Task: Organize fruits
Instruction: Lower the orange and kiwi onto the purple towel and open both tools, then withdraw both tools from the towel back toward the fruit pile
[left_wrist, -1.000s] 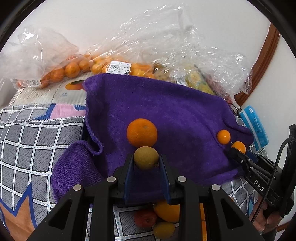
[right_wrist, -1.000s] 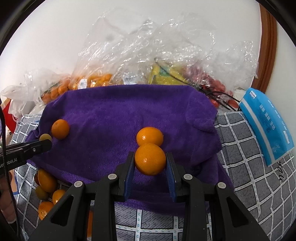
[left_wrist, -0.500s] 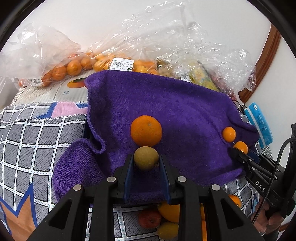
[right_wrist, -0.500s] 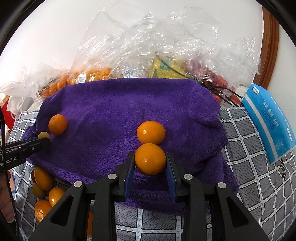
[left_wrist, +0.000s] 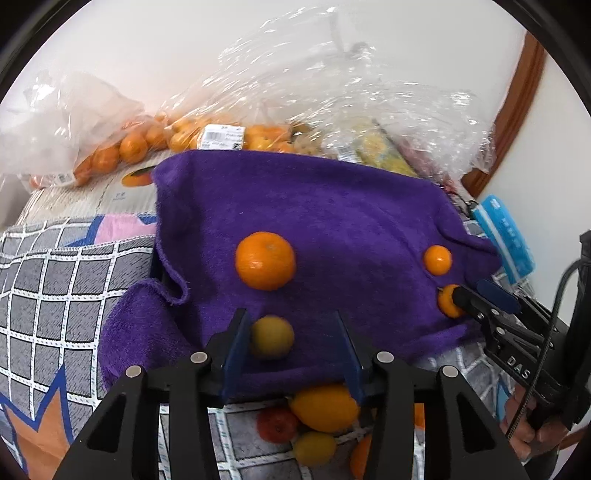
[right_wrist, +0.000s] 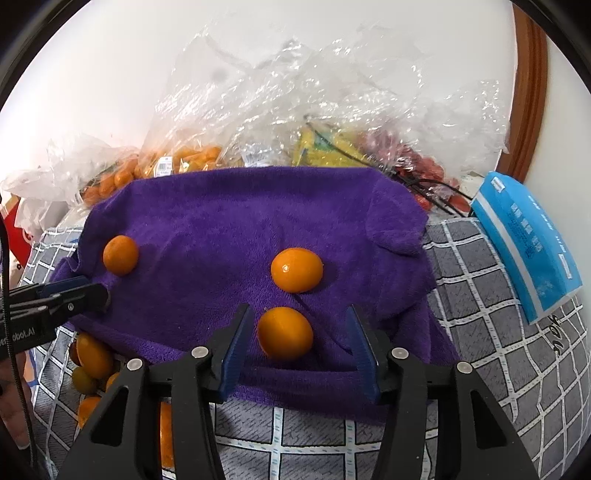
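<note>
Fingers of the left gripper: blue-padded, jaws opening, a small yellow-green fruit between them, against the left pad and clear of the right, lying on the purple towel. Fingers of the right gripper: blue-padded, jaws opening, a small orange between them with a gap to each pad, lying on the same towel near its front edge. Below the left gripper, on the grey checked cloth in front of the towel: a loose heap of fruit, comprising one larger orange, one red fruit and one yellow fruit. On the towel, just beyond the yellow-green fruit: one mandarin, apart from it. On the towel, just beyond the small orange: a second small orange, apart from it. To the right of the towel on the checked cloth: one blue packet, lying flat. Behind the towel, along the white wall: crumpled clear plastic bags, one holding many small oranges with a barcode label, others holding yellow and red produce that cannot be identified. Far right corner: curved brown wooden trim against the wall. In the left wrist view a person's hand holds the right gripper's handle at the lower right edge.
</note>
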